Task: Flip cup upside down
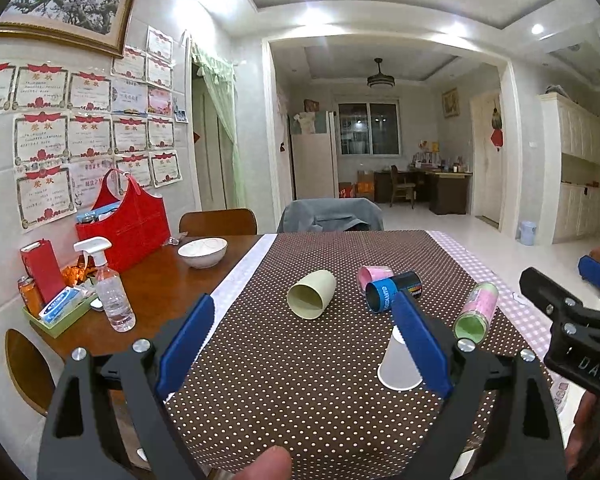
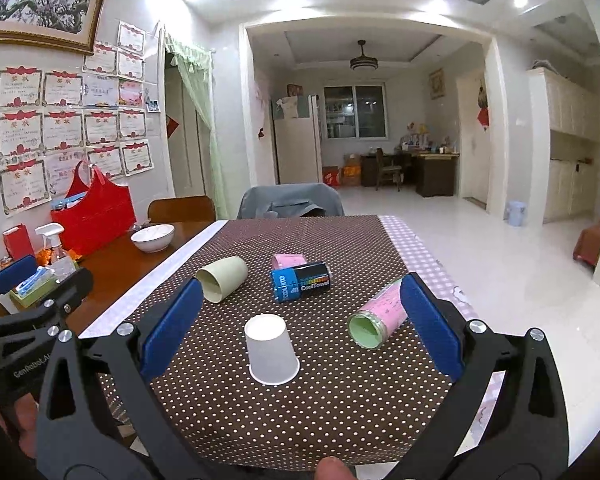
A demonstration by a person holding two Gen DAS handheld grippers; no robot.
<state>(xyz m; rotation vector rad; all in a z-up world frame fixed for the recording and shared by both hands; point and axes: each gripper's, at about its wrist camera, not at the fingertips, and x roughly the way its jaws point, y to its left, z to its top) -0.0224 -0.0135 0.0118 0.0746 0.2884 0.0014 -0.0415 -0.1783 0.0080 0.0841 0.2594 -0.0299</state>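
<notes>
Five cups sit on the brown polka-dot tablecloth (image 2: pixel 320 420); the white paper cup (image 2: pixel 271 354) stands upside down, mouth on the cloth, nearest the grippers; at its 11 o'clock lies a pale green plastic cup (image 2: pixel 221 279) on its side; at 1 o'clock a blue-and-black printed cup (image 2: pixel 301 281), tipped over; at 3 o'clock a pink cup with green interior (image 2: pixel 374 322); right gripper (image 2: pixel 300 322) spread wide, empty; left gripper (image 1: pixel 302 338) likewise released.

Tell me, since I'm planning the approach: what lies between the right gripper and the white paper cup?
Nothing: in the right wrist view only bare dotted tablecloth lies between the open right gripper and the white paper cup, which stands rim-down.
</notes>
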